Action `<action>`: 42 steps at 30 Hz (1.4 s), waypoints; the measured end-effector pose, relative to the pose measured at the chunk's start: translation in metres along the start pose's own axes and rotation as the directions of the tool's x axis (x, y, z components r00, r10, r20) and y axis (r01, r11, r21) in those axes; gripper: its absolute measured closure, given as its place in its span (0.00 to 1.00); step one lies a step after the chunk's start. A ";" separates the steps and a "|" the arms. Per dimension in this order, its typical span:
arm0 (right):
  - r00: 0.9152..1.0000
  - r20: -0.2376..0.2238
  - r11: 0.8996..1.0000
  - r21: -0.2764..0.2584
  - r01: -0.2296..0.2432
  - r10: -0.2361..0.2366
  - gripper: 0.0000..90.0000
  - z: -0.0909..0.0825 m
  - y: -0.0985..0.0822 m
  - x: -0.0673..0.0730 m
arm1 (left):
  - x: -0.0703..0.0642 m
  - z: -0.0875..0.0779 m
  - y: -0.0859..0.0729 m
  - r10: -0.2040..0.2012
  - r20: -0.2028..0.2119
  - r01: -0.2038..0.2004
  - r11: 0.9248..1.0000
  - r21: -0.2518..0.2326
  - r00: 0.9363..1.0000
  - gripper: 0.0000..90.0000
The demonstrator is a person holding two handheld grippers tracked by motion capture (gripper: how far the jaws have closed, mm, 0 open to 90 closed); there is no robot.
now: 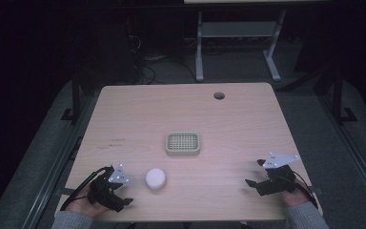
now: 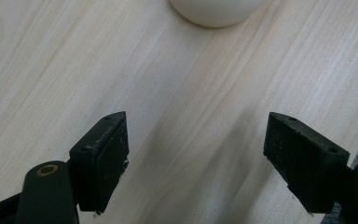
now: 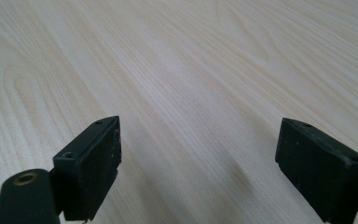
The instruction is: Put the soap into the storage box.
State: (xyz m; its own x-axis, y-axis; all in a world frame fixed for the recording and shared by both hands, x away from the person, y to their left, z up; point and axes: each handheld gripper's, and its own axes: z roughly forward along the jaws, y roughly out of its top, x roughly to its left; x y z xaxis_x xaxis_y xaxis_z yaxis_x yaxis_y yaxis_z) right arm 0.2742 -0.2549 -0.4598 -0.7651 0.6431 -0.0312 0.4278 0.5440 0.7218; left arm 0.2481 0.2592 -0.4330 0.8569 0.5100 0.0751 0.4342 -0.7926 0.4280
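Note:
A white round puck-like object [image 1: 156,178] lies on the wooden table [image 1: 228,124] near the front left. Behind it, at the table's middle, sits a pale slotted rectangular dish [image 1: 182,143]. My left gripper [image 1: 126,187] rests at the front left, just left of the white object and apart from it, open and empty. In the left gripper view the white object [image 2: 216,11] lies ahead of the open left gripper [image 2: 196,128], past its jaws. My right gripper [image 1: 255,172] is at the front right, open over bare wood; the right gripper [image 3: 198,128] holds nothing.
A dark round cable hole [image 1: 219,95] sits near the table's far edge. Beyond the table stands another desk's white frame [image 1: 238,33] with cables on the floor. The table's front edge runs just below both hands.

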 end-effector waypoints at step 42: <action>1.000 0.004 1.000 -0.009 0.006 -0.006 0.15 -0.003 0.004 0.002 | 0.008 -0.012 0.057 0.142 0.041 -0.144 0.988 0.055 0.989 0.22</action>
State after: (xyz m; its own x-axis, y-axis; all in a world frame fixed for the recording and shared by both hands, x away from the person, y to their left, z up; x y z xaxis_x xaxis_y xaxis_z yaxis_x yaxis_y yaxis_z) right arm 0.2731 -0.2533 -0.4544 -0.7655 0.6423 -0.0386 0.4188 0.5429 0.7279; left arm 0.2760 0.2224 -0.3970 0.9205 0.3782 0.0984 0.3208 -0.8751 0.3623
